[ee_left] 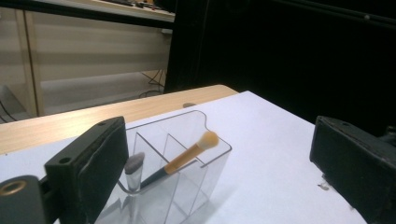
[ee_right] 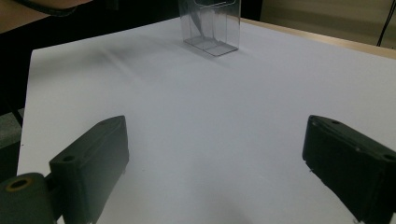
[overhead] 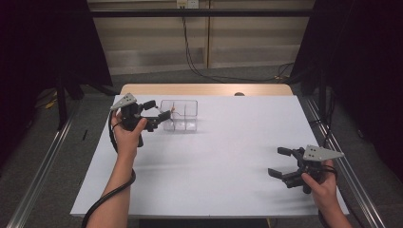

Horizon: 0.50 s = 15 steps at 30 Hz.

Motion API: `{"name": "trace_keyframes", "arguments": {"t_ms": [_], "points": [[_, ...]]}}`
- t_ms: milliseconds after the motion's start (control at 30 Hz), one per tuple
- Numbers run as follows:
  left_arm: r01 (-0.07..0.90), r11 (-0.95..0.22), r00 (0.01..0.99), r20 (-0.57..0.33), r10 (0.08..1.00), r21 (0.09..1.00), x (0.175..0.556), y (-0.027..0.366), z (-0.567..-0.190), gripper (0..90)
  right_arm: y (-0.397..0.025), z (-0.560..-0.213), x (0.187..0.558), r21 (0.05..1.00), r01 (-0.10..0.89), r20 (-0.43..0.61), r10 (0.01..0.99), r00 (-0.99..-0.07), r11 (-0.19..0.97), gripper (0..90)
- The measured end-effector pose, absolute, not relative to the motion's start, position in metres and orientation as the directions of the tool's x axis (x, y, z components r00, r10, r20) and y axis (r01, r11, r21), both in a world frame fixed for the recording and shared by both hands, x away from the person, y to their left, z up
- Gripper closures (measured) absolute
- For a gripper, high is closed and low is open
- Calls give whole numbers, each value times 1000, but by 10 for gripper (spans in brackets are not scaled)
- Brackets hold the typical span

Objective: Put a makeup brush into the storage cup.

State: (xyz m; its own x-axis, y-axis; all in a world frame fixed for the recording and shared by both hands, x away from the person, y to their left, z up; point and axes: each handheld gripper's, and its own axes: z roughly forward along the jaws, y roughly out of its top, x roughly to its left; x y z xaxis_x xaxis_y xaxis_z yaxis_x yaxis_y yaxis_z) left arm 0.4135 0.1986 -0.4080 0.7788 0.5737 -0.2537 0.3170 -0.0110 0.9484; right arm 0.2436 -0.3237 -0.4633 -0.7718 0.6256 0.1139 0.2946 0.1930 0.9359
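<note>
Left gripper [ee_left: 219, 172] jaws wide, holding nothing, just beside clear divided organizer [ee_left: 187, 140] near table's far-left edge, orange-handled brush [ee_left: 187, 157] leaning inside, possibly a second grey-tipped one, right gripper [overhead: 285, 164] open, empty, near-right, bare white tabletop [overhead: 228, 152] between.

Orange-handled makeup brush [ee_left: 189, 156] aslant in clear divided organiser [ee_left: 212, 161], perhaps beside a grey-tipped one.
</note>
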Motion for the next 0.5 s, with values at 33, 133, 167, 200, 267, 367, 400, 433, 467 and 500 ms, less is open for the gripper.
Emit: {"name": "trace_keyframes", "arguments": {"t_ms": [33,133,167,200,267,367,400,433,467,500], "points": [[313,-9,783,-252,569,950,412,199,-408,43,-324,-463,244,936,294,114,625,-772,192,70],[304,-11,791,-246,560,953,408,200,-409,37,-323,-463,243,936,295,115,624,-773,194,70],[303,-12,792,-245,560,953,407,201,-410,37,-323,-463,243,935,294,113,623,-774,195,70],[304,-16,792,-243,560,953,406,202,-410,37,-323,-463,243,936,293,112,623,-774,195,70],[303,-11,792,-245,559,953,403,204,-411,37,-323,-464,243,935,295,113,625,-773,195,70],[297,-15,795,-239,557,955,399,206,-412,37,-324,-463,243,936,294,112,627,-771,195,70],[295,-14,798,-238,555,955,398,207,-412,37,-324,-463,243,936,295,113,627,-771,194,70],[293,-15,799,-236,553,956,397,207,-413,37,-324,-463,243,935,296,113,627,-771,194,70],[292,-17,799,-234,553,956,396,208,-413,37,-324,-464,243,936,295,113,627,-770,193,70],[292,-16,801,-235,550,956,395,209,-414,37,-323,-464,243,935,298,115,628,-770,193,70]]}}
